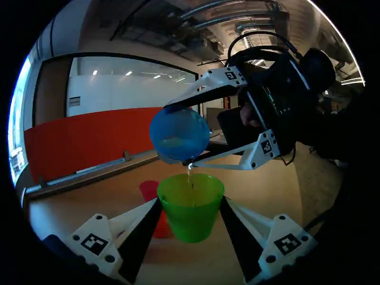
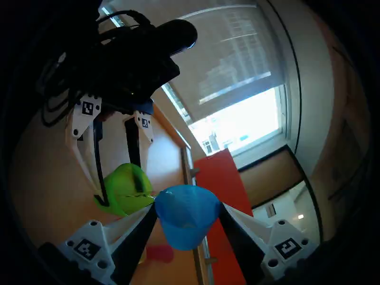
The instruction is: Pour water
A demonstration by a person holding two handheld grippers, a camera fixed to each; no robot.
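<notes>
The pale wooden table (image 1: 266, 190) ran off under both rigs with its near edge cut off. The dark hand (image 1: 247, 114) behind the right gripper (image 1: 179, 137) was hard to make out. That gripper's 2 white fingers were clenched on the blue cup (image 1: 178, 130), a smooth, translucent plastic tumbler tipped steeply over, with a little water showing pale through its wall. The left gripper (image 1: 191, 204) was clamped on the green cup (image 1: 192, 218), of the same tapered plastic, upright just below the blue lip and not touching it. I could not tell whether it rested on the table. A red cup (image 1: 149, 190) stood behind it, half hidden by the green cup and 1 finger. A thin stream of water (image 1: 190, 176) fell from the blue rim into the green cup, and its fill level was unclear.
</notes>
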